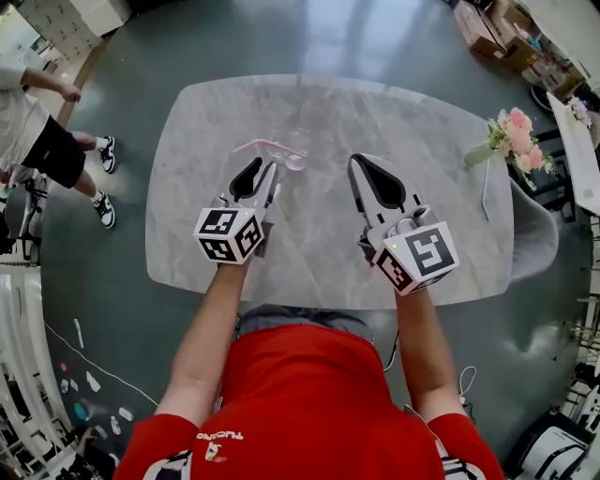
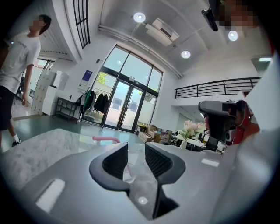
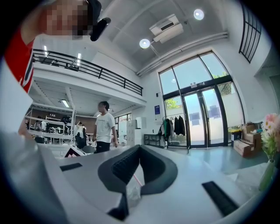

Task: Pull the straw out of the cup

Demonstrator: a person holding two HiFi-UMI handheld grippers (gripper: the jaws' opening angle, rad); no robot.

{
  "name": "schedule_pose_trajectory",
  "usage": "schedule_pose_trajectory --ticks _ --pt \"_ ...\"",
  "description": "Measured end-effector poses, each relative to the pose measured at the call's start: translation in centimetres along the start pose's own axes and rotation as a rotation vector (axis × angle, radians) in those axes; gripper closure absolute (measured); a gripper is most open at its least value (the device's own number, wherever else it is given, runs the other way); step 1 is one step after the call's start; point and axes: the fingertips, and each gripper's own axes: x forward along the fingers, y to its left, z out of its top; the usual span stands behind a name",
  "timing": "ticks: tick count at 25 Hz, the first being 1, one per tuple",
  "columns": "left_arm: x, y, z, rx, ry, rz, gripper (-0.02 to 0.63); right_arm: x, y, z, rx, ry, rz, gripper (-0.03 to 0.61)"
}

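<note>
A pink bendy straw [image 1: 267,146] lies on the marble table [image 1: 197,234], one end beside a small clear cup [image 1: 295,161]. My left gripper [image 1: 265,169] is just short of the straw, open. In the left gripper view the jaws of the left gripper [image 2: 136,151] stand apart; the straw [image 2: 105,139] shows beyond them and the cup [image 2: 128,174] low in the gap. My right gripper [image 1: 361,161] is to the right of the cup, apart from it. In the right gripper view the right gripper [image 3: 139,162] shows a narrow gap, with the straw [image 3: 137,179] and cup [image 3: 131,192] beyond.
A vase of pink flowers [image 1: 514,136] stands at the table's right edge, with a grey chair [image 1: 539,234] beside it. A person [image 1: 37,131] stands on the floor to the left. Boxes [image 1: 487,28] sit at the far right.
</note>
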Motion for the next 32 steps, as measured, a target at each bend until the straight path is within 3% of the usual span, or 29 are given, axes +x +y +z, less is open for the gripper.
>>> schedule_pose_trajectory --ticks 7,11,20,22,27,32 --pt "3.7 2.4 -1.7 -0.133 0.033 -0.018 0.437 0.8 0.6 -0.4 -0.019 0.037 -0.009 0.577" --pt "5.4 3.3 -2.4 -0.146 0.06 -0.03 0.407 1.0 0.7 -0.6 -0.018 0.048 -0.023 0.577" --pt "7.4 3.4 -2.3 -0.138 0.061 -0.075 0.407 0.4 0.7 -1.4 -0.009 0.074 -0.064 0.577" --pt "7.4 3.5 -2.4 -0.133 0.069 -0.077 0.417 0.1 0.6 -1.4 -0.005 0.074 -0.074 0.577" --pt "7.5 3.6 -2.7 -0.11 0.083 -0.08 0.574 -0.4 0.6 -1.7 0.002 0.079 -0.093 0.577" --pt "7.2 2.6 -1.5 -0.074 0.06 -0.118 0.577 -0.9 0.7 -1.4 0.002 0.074 -0.109 0.577"
